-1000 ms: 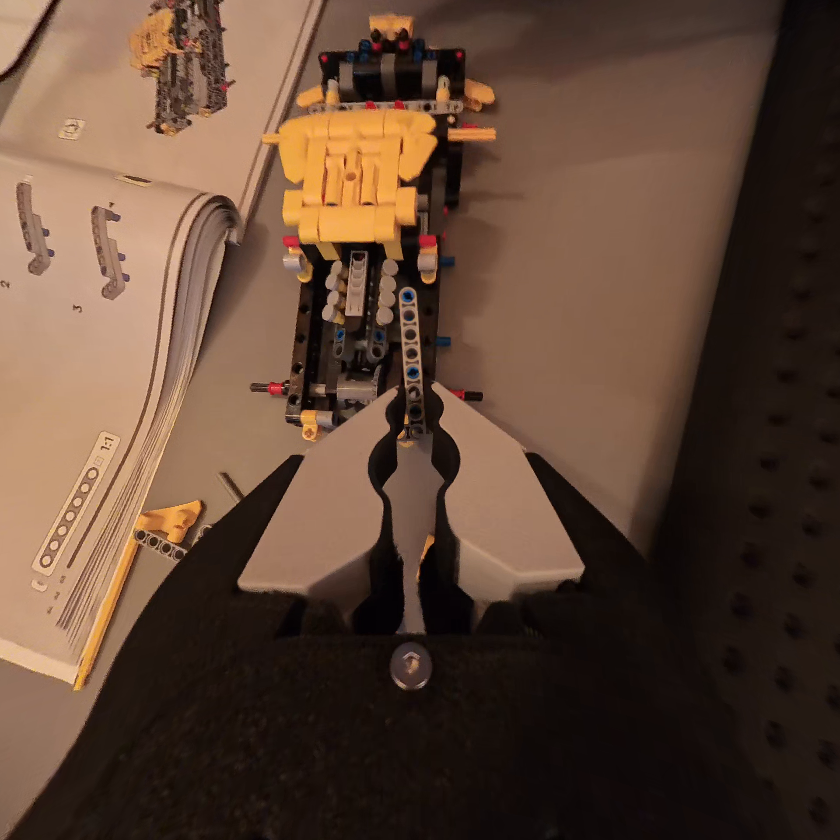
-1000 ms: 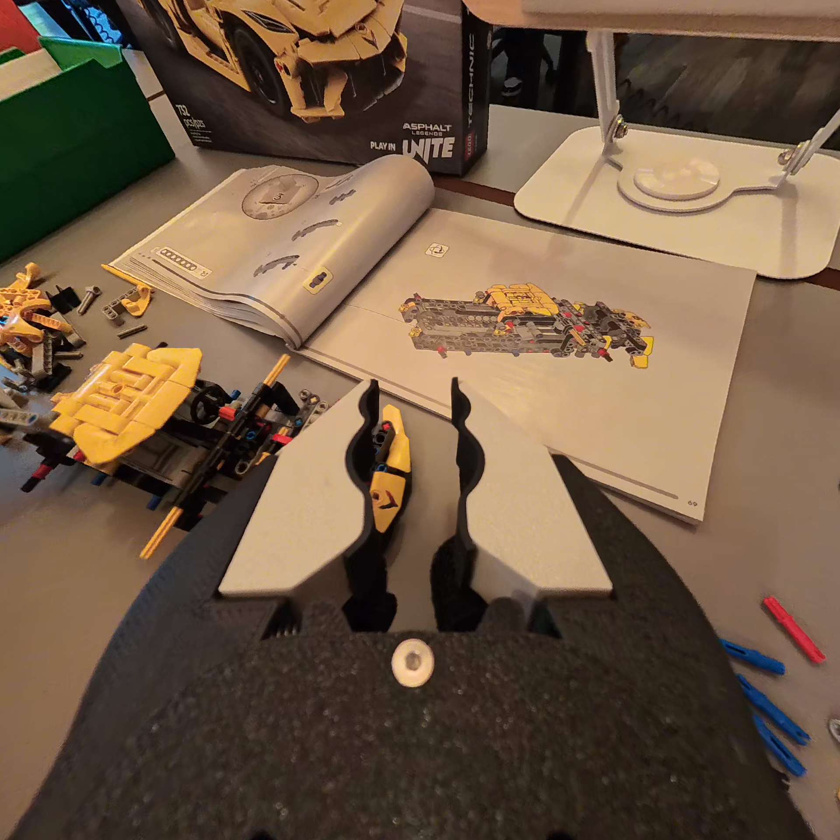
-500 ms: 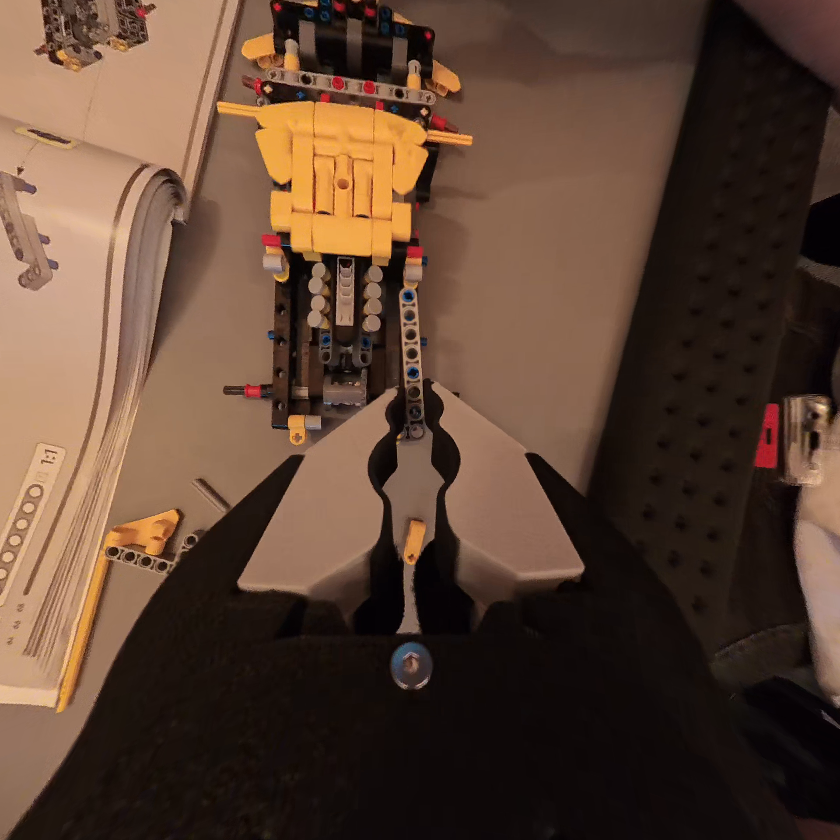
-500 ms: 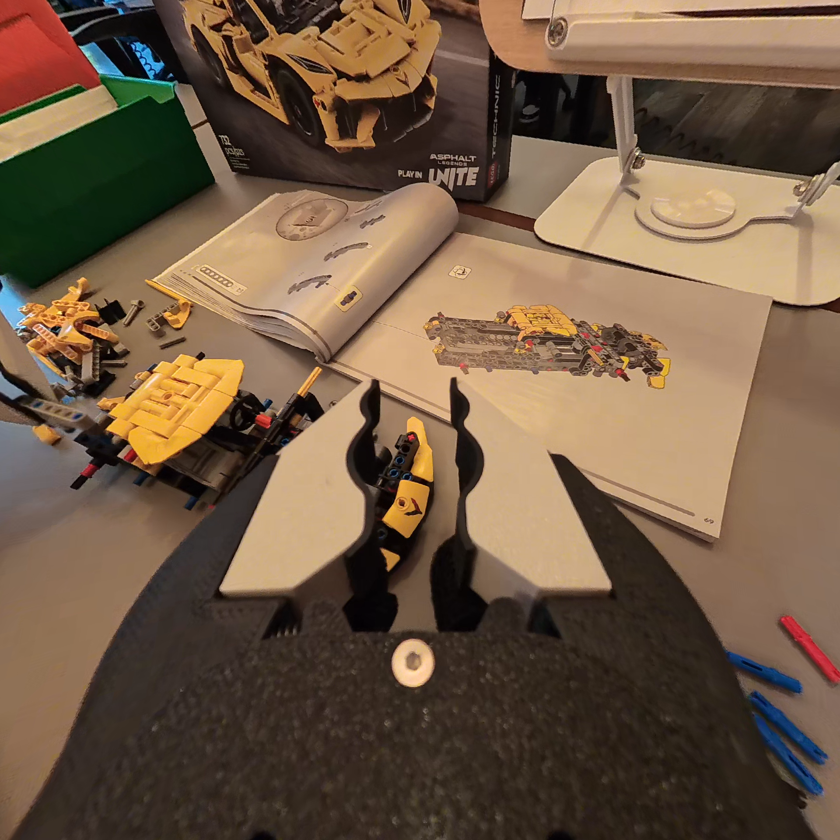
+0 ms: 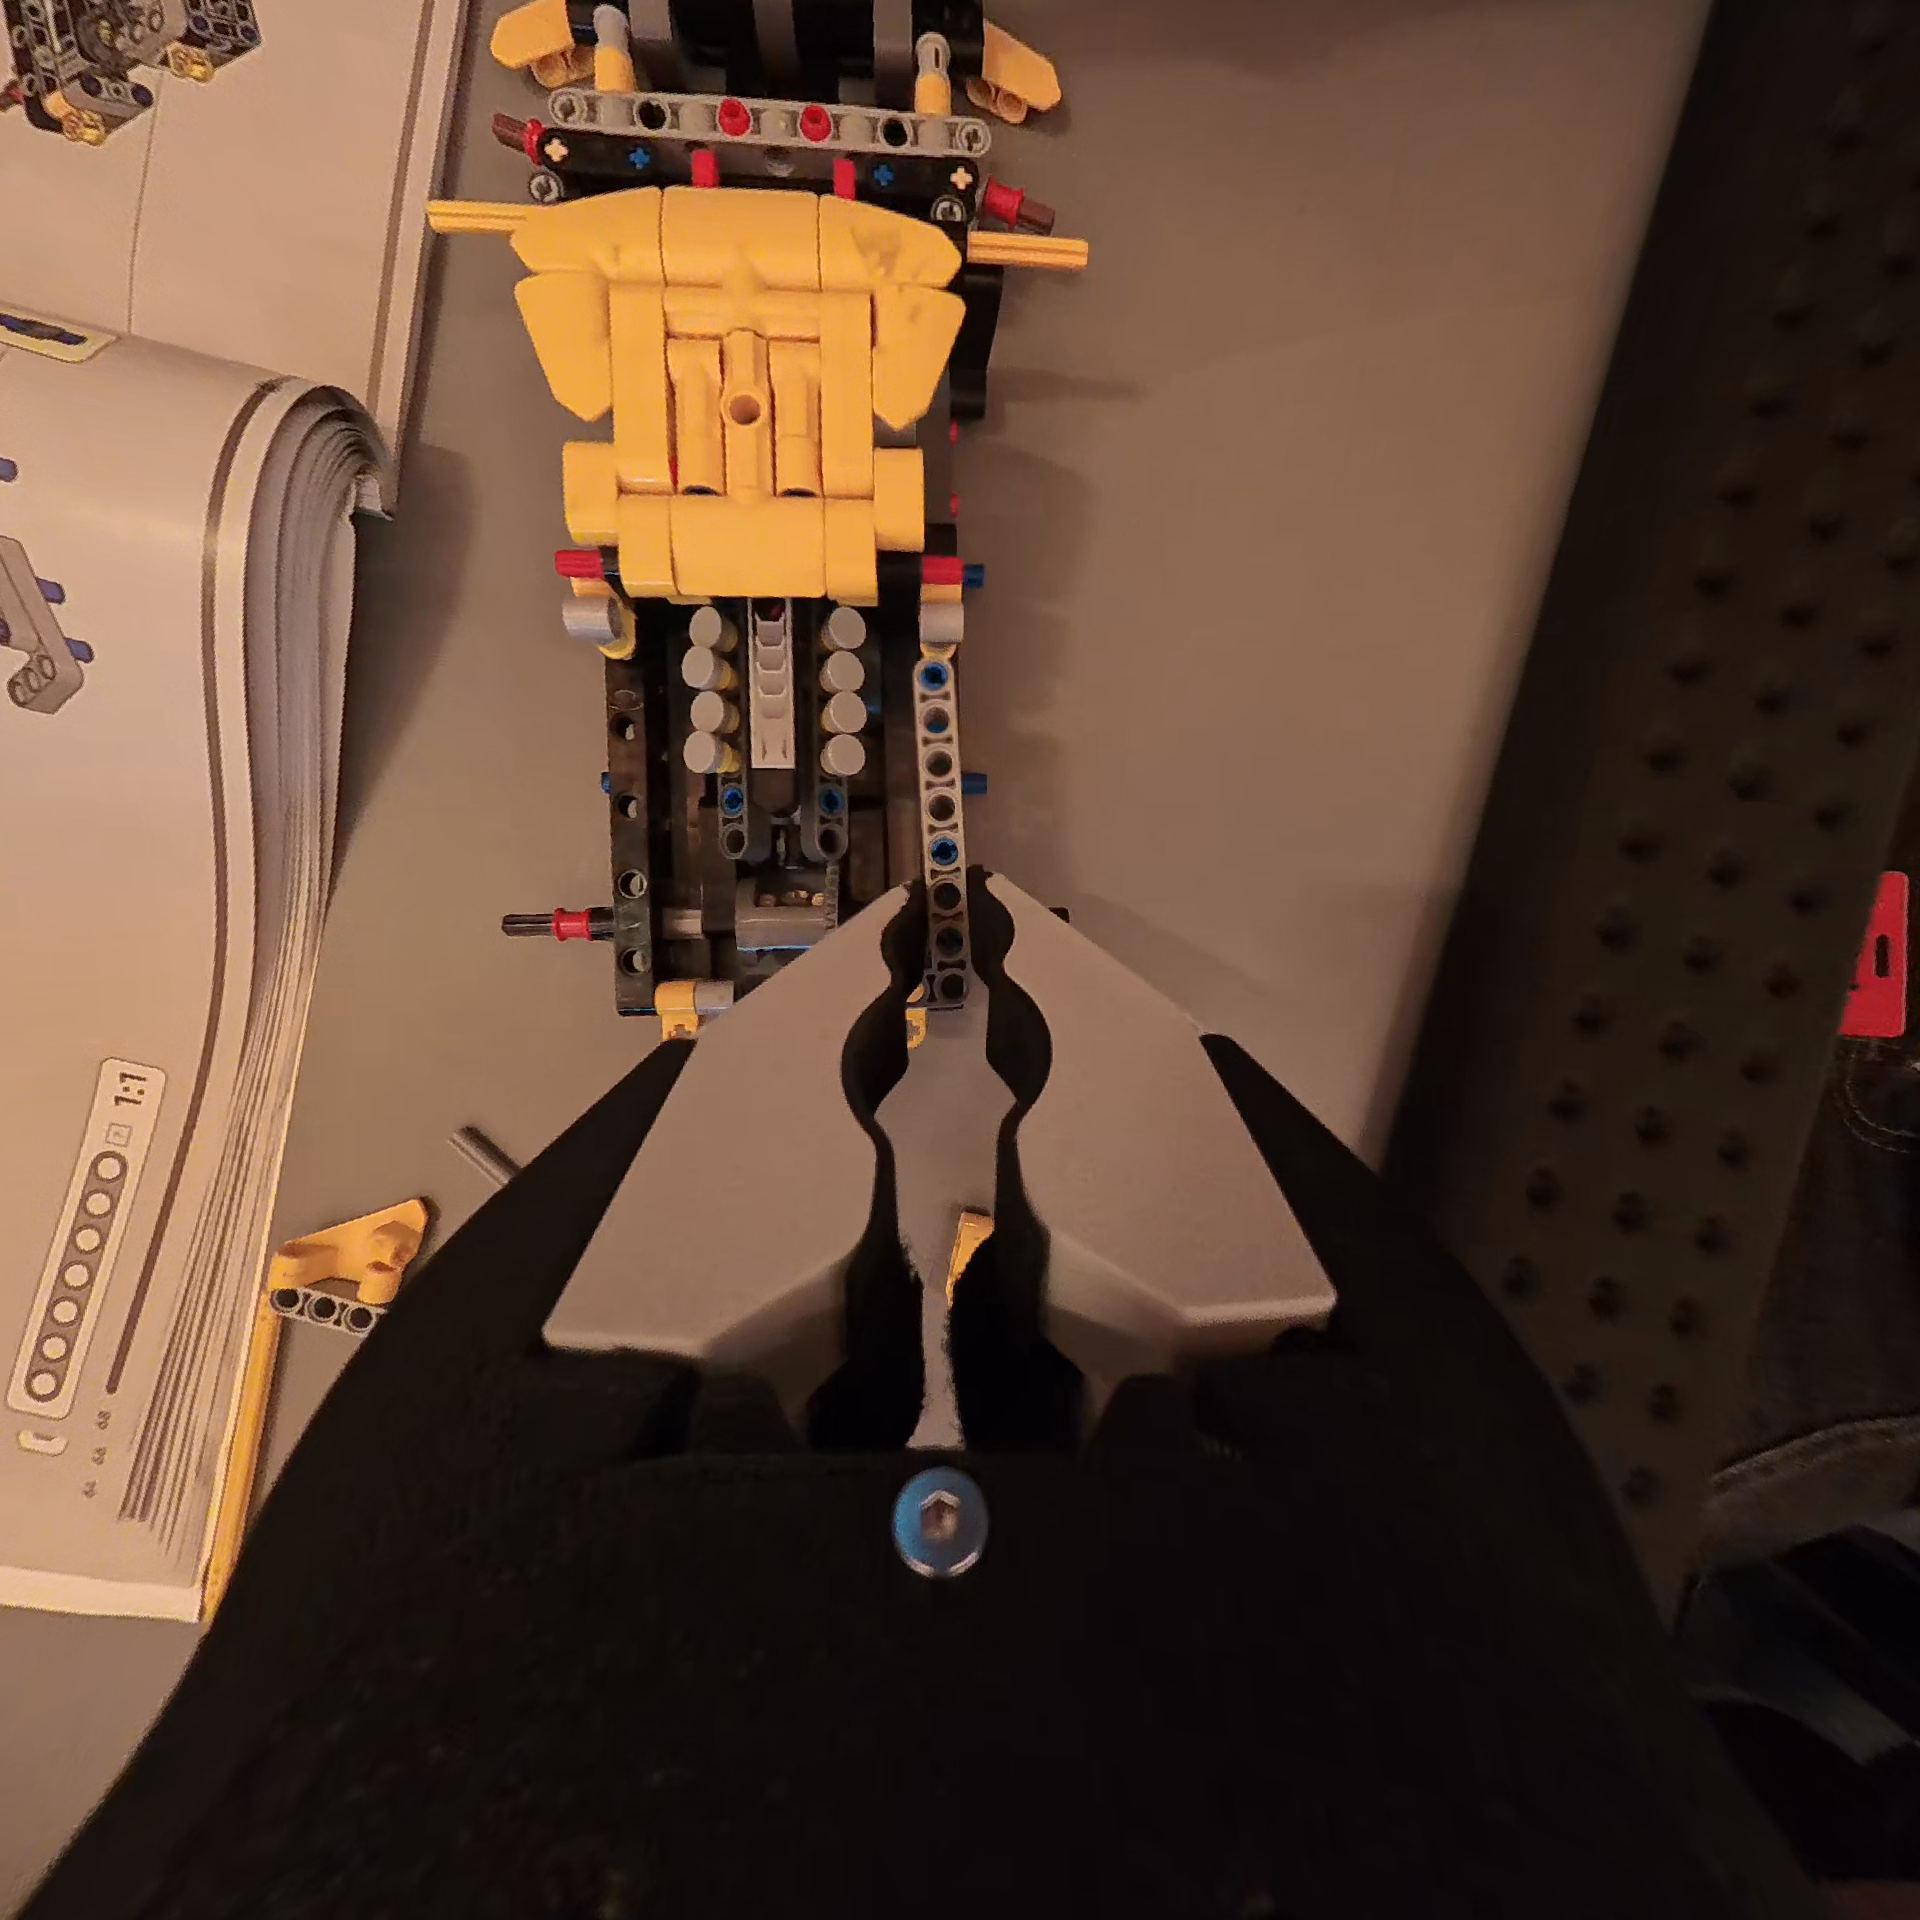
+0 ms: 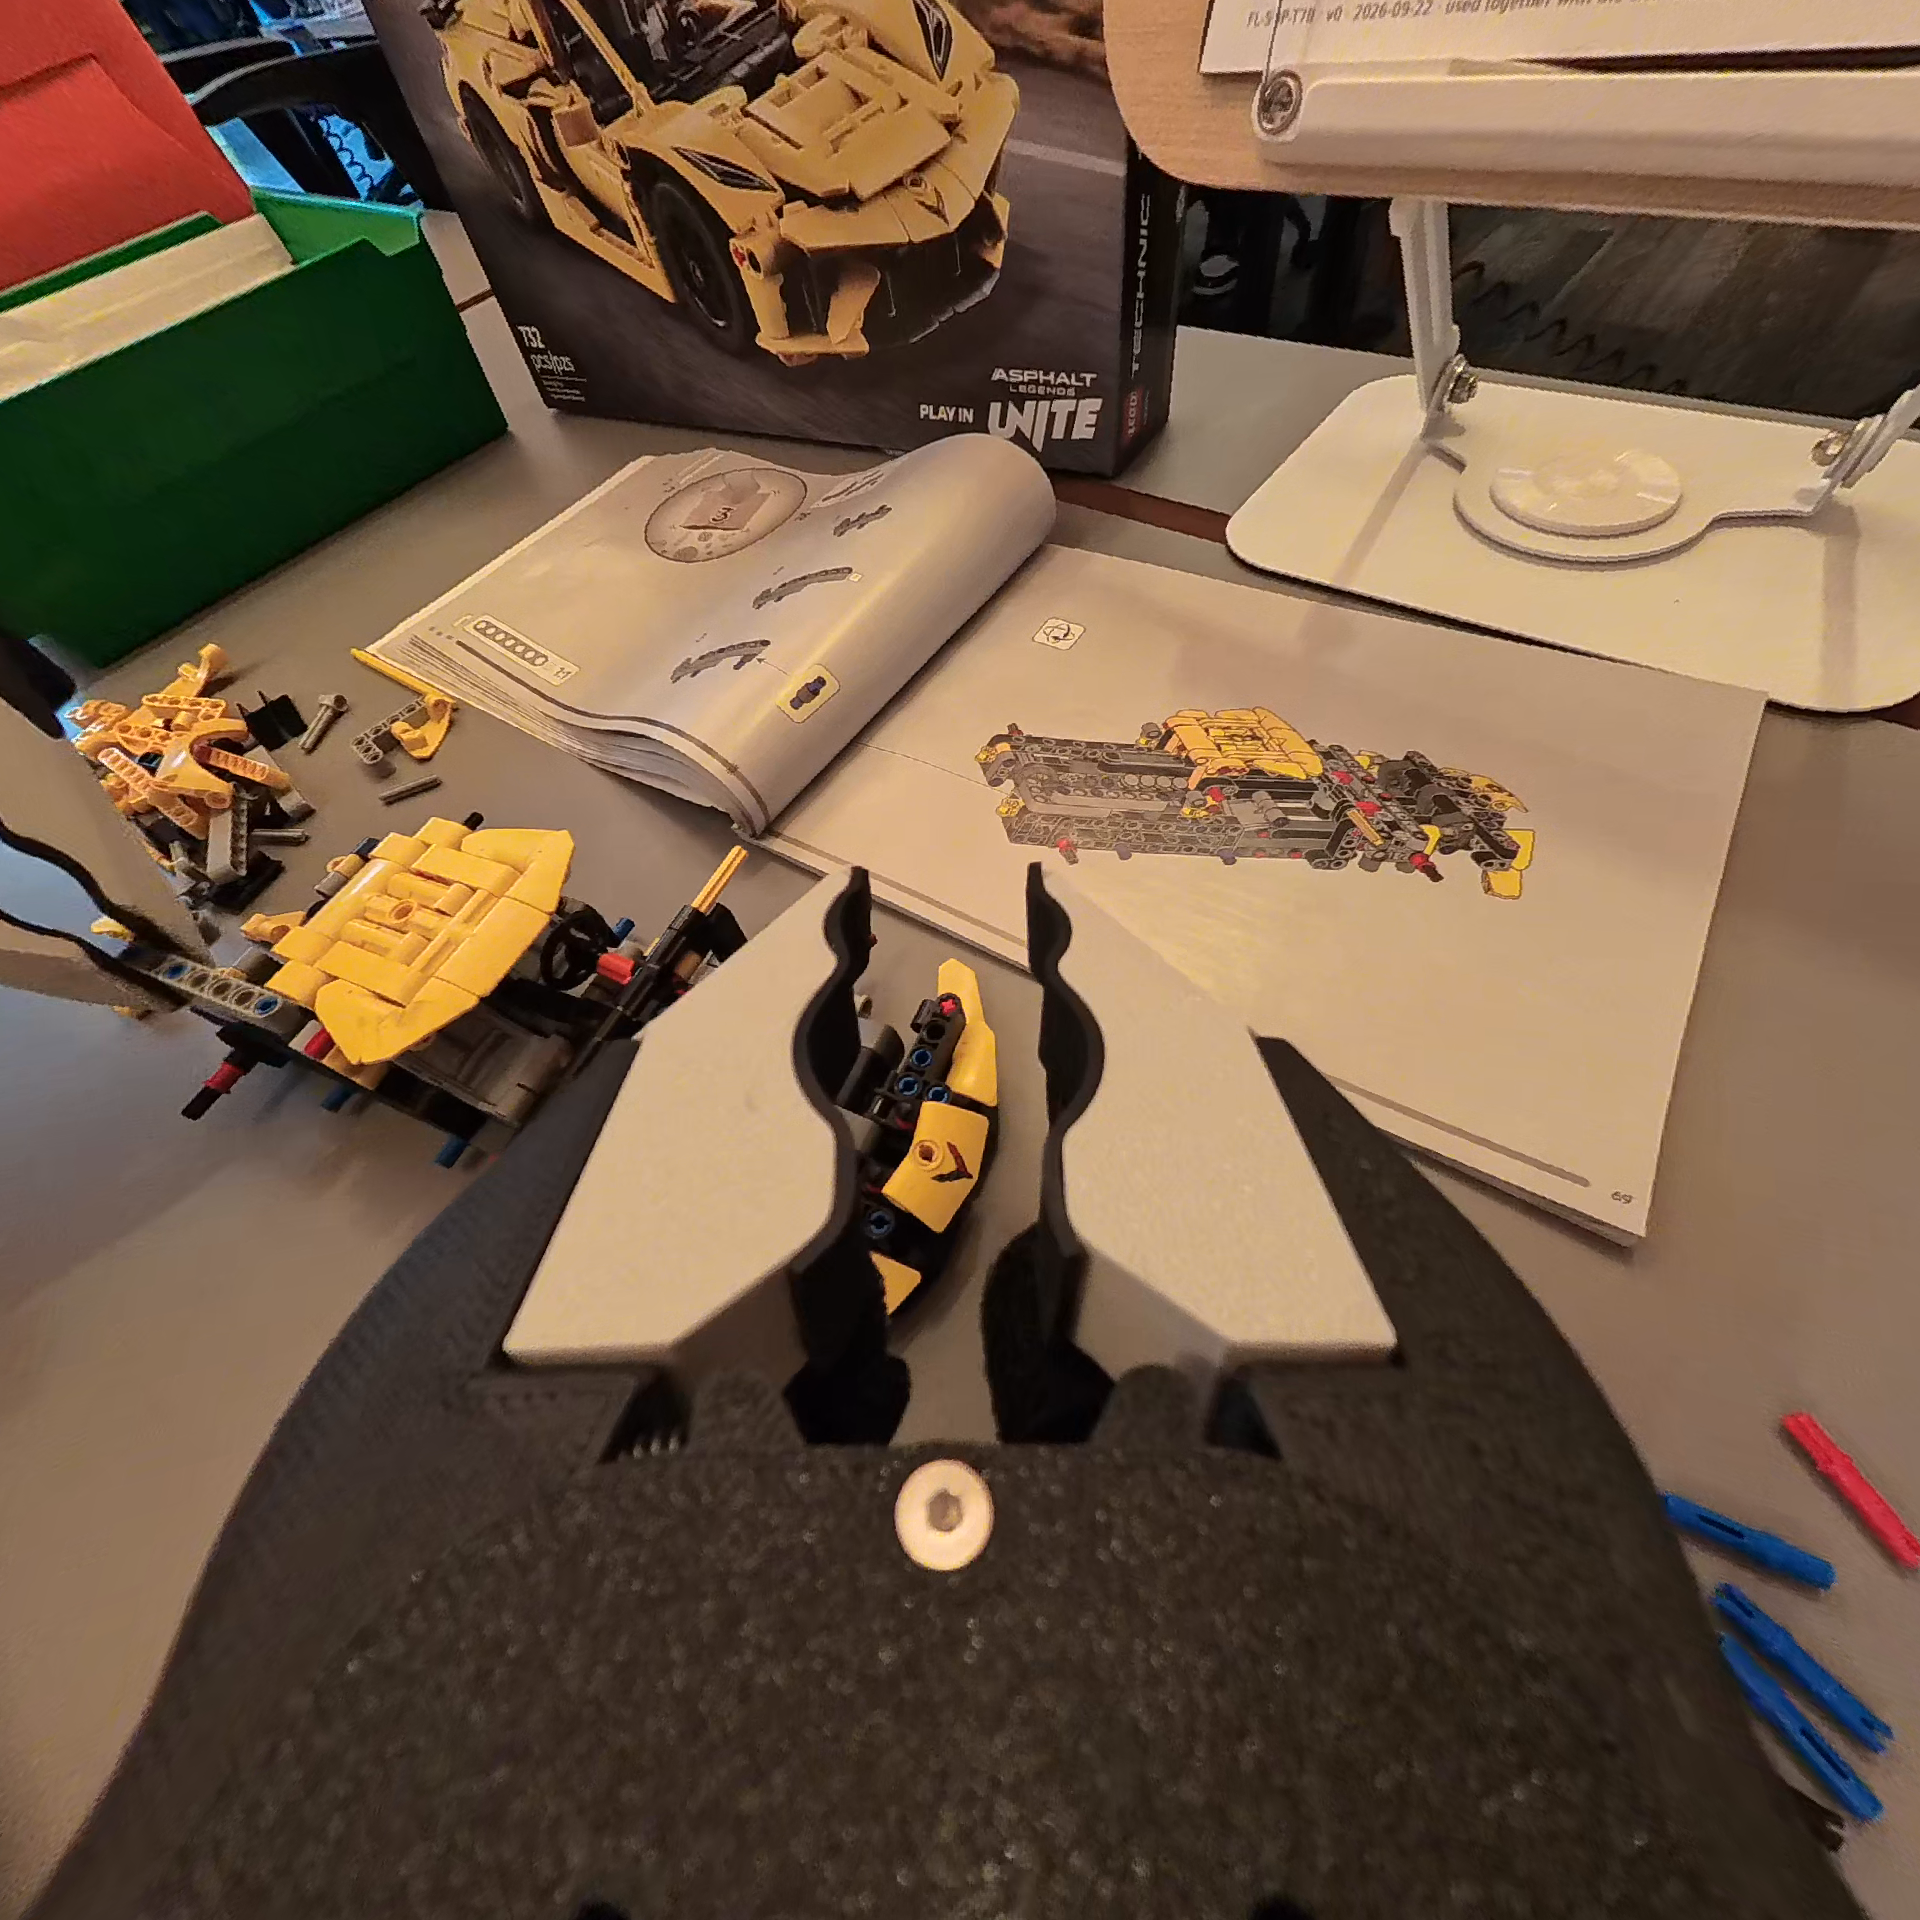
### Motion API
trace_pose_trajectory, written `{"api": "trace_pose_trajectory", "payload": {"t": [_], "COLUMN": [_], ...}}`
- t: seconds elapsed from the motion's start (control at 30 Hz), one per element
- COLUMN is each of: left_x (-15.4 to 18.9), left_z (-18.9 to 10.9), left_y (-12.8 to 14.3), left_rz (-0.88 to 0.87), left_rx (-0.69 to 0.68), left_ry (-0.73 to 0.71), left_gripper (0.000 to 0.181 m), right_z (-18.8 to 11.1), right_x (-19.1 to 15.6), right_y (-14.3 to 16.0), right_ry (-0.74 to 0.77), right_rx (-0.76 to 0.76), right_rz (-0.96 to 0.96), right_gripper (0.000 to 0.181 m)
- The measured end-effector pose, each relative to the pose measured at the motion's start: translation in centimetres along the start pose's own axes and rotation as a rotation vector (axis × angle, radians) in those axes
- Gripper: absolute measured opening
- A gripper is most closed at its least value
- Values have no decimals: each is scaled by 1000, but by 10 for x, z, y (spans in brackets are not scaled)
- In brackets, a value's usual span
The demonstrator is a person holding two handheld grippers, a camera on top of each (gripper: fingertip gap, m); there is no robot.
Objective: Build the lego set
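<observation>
The left gripper [image 5: 948, 894] is pinching the near end of a light grey holed beam [image 5: 940, 821] between its fingertips, jaws nearly closed around it. That beam is lying along the right side of the half-built car chassis [image 5: 769, 644], which is sitting on the grey table [image 5: 1299, 623] with its yellow panelled section [image 5: 743, 416] farther from the gripper. To the left of the chassis, the open instruction booklet [image 5: 156, 831] is lying flat, and a small yellow angled piece [image 5: 353, 1252] is resting just beside its lower corner.

In the right wrist view, going from the left, a green bin [image 6: 218, 416] is standing at the table's far edge, with a heap of loose yellow and grey parts [image 6: 177, 758] in front of it. The chassis [image 6: 436, 966] is sitting nearer, the left gripper's fingers [image 6: 83, 883] reaching it from the left edge. The set's box [image 6: 790, 208] is standing behind the booklet [image 6: 935, 727]. The right gripper [image 6: 945, 883] is hovering with its jaws spread apart, gripping nothing; a yellow and black curved sub-assembly [image 6: 935, 1122] is showing in the gap below, whether touched I cannot tell. A white stand base [image 6: 1558, 540] is sitting far right, and blue pins [image 6: 1766, 1621] and a red pin [image 6: 1849, 1486] are lying near the right edge.
</observation>
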State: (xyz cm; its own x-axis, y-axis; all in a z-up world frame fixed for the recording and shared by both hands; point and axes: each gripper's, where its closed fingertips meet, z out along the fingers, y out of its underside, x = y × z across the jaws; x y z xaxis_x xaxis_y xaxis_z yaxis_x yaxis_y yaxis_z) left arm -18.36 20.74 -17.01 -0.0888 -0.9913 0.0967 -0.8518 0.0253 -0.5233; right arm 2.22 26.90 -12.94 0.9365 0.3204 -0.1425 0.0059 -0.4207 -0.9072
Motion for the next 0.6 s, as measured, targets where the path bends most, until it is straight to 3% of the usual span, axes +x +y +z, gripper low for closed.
{"api": "trace_pose_trajectory", "payload": {"t": [0.6], "left_x": [-4], "left_z": [2], "left_y": [3], "left_rz": [-1], "left_rx": [54], "left_ry": [0], "left_gripper": [7], "right_z": [5], "right_x": [-2], "right_y": [7], "right_ry": [-6], "right_rx": [-30], "right_rz": [-4], "right_gripper": [28]}}
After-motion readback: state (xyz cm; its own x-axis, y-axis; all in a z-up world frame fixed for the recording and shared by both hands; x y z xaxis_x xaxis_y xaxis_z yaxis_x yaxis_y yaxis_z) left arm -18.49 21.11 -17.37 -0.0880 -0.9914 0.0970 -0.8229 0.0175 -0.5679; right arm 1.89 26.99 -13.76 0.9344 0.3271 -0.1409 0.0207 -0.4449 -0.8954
